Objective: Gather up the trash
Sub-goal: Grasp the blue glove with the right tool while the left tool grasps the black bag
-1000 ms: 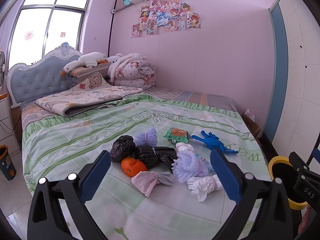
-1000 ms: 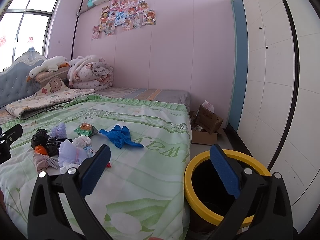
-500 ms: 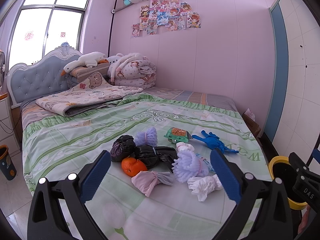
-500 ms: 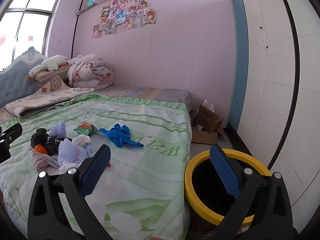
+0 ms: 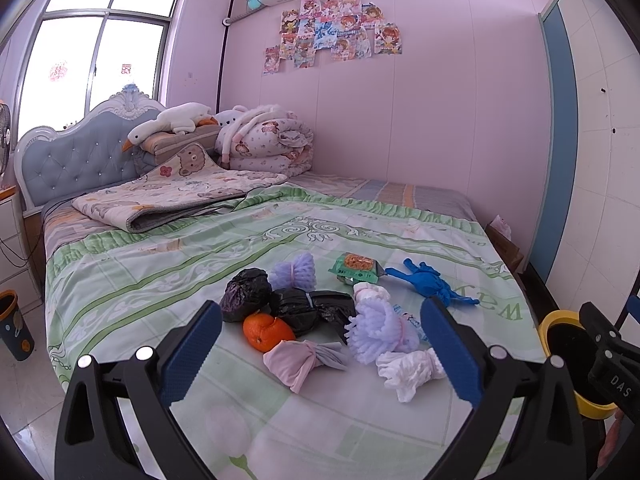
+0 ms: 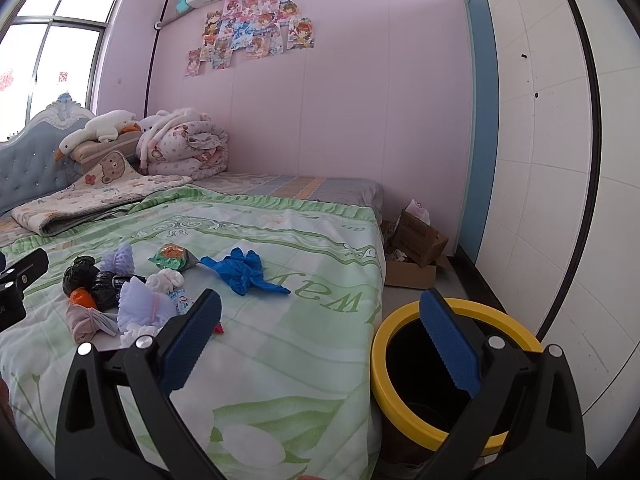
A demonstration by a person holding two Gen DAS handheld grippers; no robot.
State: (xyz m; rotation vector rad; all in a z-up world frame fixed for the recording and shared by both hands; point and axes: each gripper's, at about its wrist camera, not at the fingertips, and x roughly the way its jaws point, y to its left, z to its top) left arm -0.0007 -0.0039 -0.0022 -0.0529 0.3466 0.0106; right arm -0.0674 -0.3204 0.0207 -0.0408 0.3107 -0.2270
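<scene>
A heap of trash lies on the green bedspread (image 5: 160, 280): black bags (image 5: 294, 302), an orange peel (image 5: 266, 330), a pink wad (image 5: 294, 364), purple foam nets (image 5: 380, 326), a white foam net (image 5: 414, 370), a green snack packet (image 5: 356, 268) and a blue glove (image 5: 430, 282). My left gripper (image 5: 320, 344) is open and empty, held above the bed just short of the heap. My right gripper (image 6: 320, 340) is open and empty, over the bed's edge beside the yellow-rimmed bin (image 6: 404, 368). The heap (image 6: 132, 296) and blue glove (image 6: 240, 268) lie to its left.
A folded quilt (image 5: 172, 200), pillows and a plush goose (image 5: 168, 124) sit at the headboard end. A cardboard box (image 6: 416, 244) stands on the floor by the pink wall. A small dark bin (image 5: 12, 328) stands on the floor at left. White wardrobe panels (image 6: 560, 160) stand at the right.
</scene>
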